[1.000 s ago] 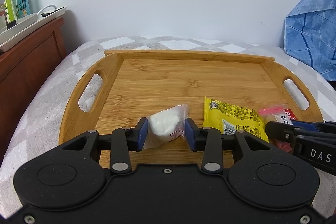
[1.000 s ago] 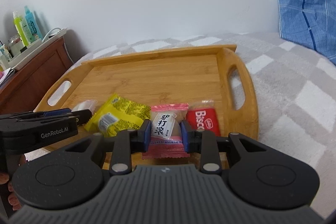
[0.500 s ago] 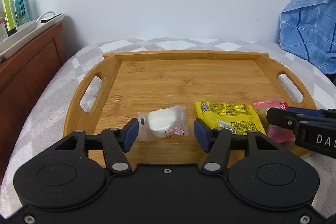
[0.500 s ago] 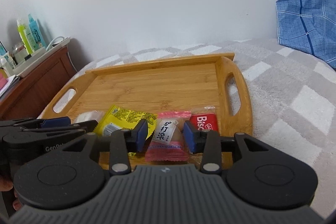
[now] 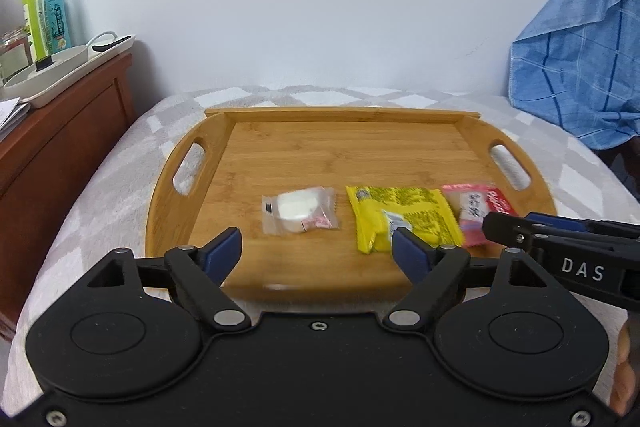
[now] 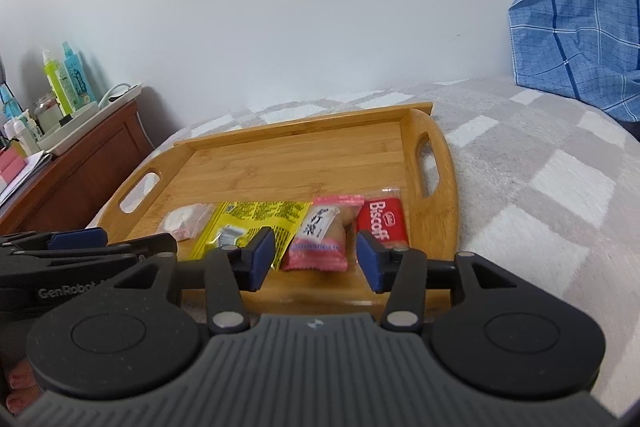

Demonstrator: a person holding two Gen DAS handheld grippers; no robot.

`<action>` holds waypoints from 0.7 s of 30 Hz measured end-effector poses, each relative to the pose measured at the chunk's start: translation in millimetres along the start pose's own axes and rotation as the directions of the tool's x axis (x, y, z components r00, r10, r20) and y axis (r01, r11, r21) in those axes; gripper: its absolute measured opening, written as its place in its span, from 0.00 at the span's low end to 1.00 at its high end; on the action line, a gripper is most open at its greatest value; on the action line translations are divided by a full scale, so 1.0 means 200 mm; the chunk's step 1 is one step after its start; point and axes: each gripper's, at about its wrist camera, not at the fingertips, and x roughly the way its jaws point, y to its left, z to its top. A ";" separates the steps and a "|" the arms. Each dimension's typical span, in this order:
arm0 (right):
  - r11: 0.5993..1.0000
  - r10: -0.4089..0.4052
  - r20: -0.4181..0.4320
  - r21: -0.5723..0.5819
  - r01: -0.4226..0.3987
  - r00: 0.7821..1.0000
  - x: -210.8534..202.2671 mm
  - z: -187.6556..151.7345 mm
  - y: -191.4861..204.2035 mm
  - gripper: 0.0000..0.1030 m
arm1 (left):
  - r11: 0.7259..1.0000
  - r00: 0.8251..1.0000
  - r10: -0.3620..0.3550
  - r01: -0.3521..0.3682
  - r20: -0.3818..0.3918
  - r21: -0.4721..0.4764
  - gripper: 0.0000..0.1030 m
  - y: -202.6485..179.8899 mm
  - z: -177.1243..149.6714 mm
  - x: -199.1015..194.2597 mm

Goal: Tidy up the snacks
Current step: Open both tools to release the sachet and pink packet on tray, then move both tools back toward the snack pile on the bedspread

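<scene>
Bamboo tray (image 5: 192,223) on the bed (image 6: 540,195), four snacks in a row near its front edge. Left gripper (image 5: 316,247): fingers spread wide, holding nothing; white snack (image 5: 298,209) just ahead between them, yellow packet (image 5: 404,215) ahead of the right finger. Right gripper (image 6: 316,255): fingers spread, empty; pink packet (image 6: 324,231) just ahead between them, red Biscoff (image 6: 382,223) beside it, to the right.

I'm working in a home bedroom: a bed under a grey checked blanket (image 6: 540,187), a wooden nightstand (image 5: 60,131) with toiletry bottles (image 5: 44,15), blue plaid cloth (image 5: 580,67) hanging nearby.
</scene>
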 end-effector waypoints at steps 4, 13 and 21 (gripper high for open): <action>1.000 0.011 0.015 0.000 -0.011 1.000 -0.07 -0.04 0.00 0.64 | 1.000 1.000 -0.013 0.013 -0.005 -0.005 0.81 -0.01 -0.06 -0.08; 1.000 0.004 0.045 0.011 -0.005 0.999 -0.16 -0.14 0.00 0.66 | 1.000 1.000 -0.023 0.024 0.015 -0.008 0.85 -0.02 -0.20 -0.26; 0.999 -0.009 0.079 -0.036 0.011 0.997 -0.23 -0.24 0.06 0.70 | 1.000 0.999 -0.028 0.028 0.023 -0.009 0.88 0.01 -0.33 -0.36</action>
